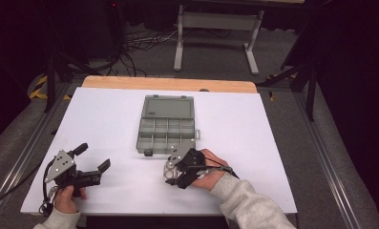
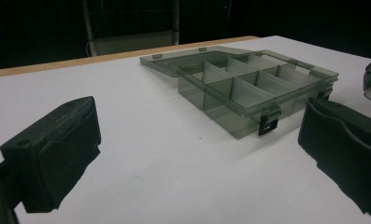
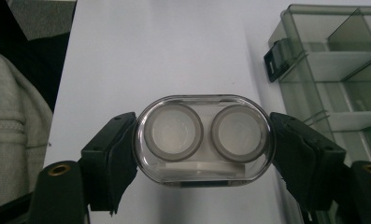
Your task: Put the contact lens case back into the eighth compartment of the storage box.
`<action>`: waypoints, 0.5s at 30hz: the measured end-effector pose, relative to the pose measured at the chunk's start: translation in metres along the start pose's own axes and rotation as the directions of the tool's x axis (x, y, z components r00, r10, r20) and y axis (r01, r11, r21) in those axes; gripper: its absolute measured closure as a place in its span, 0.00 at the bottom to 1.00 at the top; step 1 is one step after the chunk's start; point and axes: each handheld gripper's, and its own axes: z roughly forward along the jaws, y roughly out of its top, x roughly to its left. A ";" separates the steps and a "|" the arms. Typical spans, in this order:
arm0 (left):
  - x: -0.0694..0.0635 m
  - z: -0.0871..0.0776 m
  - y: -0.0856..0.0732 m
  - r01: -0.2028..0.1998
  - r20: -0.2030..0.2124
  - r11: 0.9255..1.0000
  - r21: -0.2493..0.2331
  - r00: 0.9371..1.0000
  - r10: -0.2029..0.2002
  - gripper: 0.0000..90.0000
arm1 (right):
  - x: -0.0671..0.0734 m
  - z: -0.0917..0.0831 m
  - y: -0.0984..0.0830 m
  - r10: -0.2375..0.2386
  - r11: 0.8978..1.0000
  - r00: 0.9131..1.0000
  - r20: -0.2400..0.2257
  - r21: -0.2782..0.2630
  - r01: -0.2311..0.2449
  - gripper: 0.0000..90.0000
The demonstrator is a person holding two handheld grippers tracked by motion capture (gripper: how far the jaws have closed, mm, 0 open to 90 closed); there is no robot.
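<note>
Beside open organiser box (image 1: 167, 125) on worktop (image 1: 106, 119), right gripper (image 3: 204, 140) clamped clear twin-well case (image 3: 204, 139); left gripper (image 1: 91, 160) jaws apart, idle; placing seemingly remained

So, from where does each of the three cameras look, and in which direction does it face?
High view: above the person's side, looking forward and down on the white table; both forearms, left gripper and right gripper show.
Left gripper view: low over the table, facing the open grey translucent plastic compartment box between its own black jaws, which are apart.
Right gripper view: looking down the jaws shut on a clear oval plastic case with two round wells; a grey sleeve shows.
Shared: all three show the box.
</note>
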 end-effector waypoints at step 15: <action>0.000 0.000 0.000 0.000 0.001 1.000 0.000 1.000 0.000 0.00 | -0.004 -0.016 -0.001 0.021 0.994 1.000 0.021 -0.107 -0.018 0.30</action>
